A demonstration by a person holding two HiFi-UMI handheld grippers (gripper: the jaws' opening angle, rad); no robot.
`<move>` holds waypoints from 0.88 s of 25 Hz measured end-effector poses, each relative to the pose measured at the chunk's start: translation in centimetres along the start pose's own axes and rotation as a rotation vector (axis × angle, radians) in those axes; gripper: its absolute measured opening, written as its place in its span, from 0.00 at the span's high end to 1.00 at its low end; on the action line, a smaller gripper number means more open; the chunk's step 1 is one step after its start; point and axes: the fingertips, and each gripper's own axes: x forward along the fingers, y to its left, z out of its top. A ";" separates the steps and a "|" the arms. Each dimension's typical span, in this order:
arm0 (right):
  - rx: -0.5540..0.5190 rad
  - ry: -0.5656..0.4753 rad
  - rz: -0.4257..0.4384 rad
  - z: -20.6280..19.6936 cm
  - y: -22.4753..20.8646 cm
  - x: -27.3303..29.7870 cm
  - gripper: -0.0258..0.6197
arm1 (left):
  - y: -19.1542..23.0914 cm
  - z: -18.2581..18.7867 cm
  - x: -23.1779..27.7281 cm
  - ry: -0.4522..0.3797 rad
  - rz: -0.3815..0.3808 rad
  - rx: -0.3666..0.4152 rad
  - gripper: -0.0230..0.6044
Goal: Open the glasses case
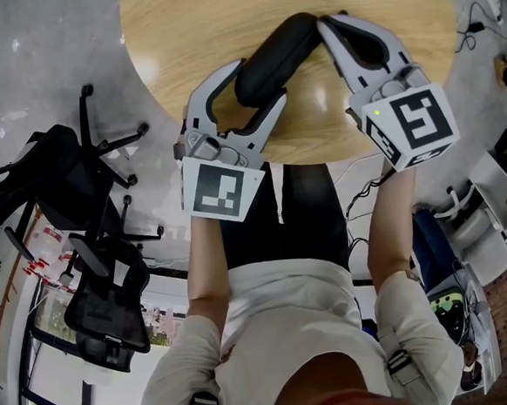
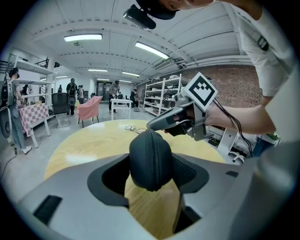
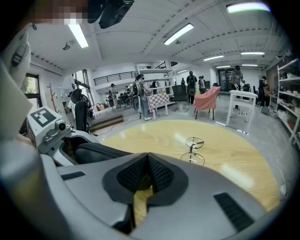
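A black zippered glasses case [image 1: 273, 60] is held tilted over the round wooden table [image 1: 179, 28], far end up. My left gripper [image 1: 261, 81] has its jaws wide around the case's near end, pads pressing on both sides. In the left gripper view the case [image 2: 150, 159] fills the gap between the pads, zipper seam facing me. My right gripper [image 1: 319, 19] is shut, and its tips [image 2: 150, 126] meet the case's far upper end. In the right gripper view the jaws [image 3: 148, 161] are closed together; whether a zipper pull is pinched there cannot be seen.
A pair of wire-framed glasses [image 3: 193, 150] lies on the table beyond the case. Black office chairs [image 1: 100, 253] stand on the floor at the left. Shelving, tables and several people fill the room in the distance [image 2: 112, 93].
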 end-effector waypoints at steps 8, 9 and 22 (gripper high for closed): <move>0.025 0.009 -0.008 -0.7 -0.7 0.2 0.93 | 0.0 -0.3 0.0 0.005 0.000 -0.003 0.52; 0.028 0.010 -0.008 -0.8 -0.8 0.2 0.93 | 0.0 -0.3 0.1 0.006 0.000 -0.004 0.52; 0.089 -0.004 0.001 -1.2 -1.5 0.5 0.93 | 0.0 -0.3 0.0 0.009 0.003 -0.001 0.52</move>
